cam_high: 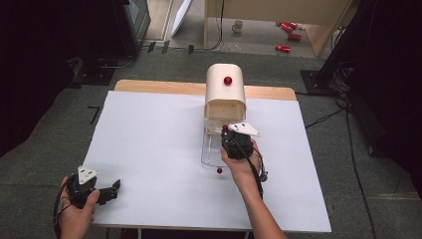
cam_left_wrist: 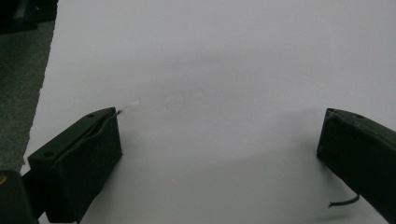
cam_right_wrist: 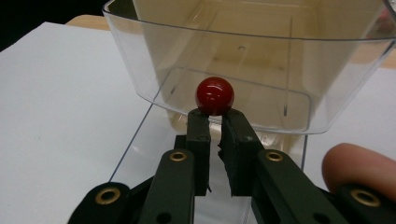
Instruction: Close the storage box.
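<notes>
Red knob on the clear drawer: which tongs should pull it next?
Right. The right tongs are closed on the red knob of the clear drawer. The left tongs rest open near the table's front edge.

A cream, round-topped housing (cam_high: 225,89) stands at the far middle of the white-covered table (cam_high: 149,149), with a red knob (cam_high: 228,80) on its top. From its open front a clear plastic drawer (cam_right_wrist: 243,60) is drawn out toward the person; it is empty, with see-through walls and a flat floor. On the drawer's front sits a glossy red ball knob (cam_right_wrist: 215,95), and the right gripper (cam_right_wrist: 215,122) has its two black jaws nearly together just under that ball, apparently pinching its stem, though the stem itself is hidden. A clear flat panel (cam_high: 211,153) lies on the table below the drawer, with another small red knob (cam_high: 219,171) at its near edge.
</notes>
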Demonstrator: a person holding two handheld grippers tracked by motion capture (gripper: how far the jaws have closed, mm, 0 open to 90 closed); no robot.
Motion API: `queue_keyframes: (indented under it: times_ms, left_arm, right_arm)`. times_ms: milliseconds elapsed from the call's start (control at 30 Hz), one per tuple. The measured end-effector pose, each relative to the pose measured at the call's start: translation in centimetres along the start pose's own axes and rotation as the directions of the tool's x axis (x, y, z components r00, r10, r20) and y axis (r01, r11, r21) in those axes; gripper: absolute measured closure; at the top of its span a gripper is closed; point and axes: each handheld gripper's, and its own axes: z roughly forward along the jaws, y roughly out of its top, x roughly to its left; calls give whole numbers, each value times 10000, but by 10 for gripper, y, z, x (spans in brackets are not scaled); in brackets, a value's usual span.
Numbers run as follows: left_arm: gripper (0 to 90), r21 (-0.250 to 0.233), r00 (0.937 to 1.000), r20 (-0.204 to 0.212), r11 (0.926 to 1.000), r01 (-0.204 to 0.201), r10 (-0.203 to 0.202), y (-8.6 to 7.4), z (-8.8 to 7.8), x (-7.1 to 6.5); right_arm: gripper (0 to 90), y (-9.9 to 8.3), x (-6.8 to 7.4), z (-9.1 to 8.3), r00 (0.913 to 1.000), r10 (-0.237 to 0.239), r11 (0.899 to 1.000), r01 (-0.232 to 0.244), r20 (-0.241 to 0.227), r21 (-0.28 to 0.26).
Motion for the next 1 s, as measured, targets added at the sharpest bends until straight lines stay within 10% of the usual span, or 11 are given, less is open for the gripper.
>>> queue_keyframes:
  times_ms: [833, 1000]
  left_arm:
    - [0, -40, 10000, 6, 10000, 38, -38, 0, 0, 0]
    - [0, -24, 10000, 9, 10000, 35, -35, 0, 0, 0]
  right_arm:
    - [813, 17, -7, 22, 10000, -32, 10000, 32, 70, -9]
    - [680, 16, -8, 18, 9996, 159, 9999, -160, -219, -27]
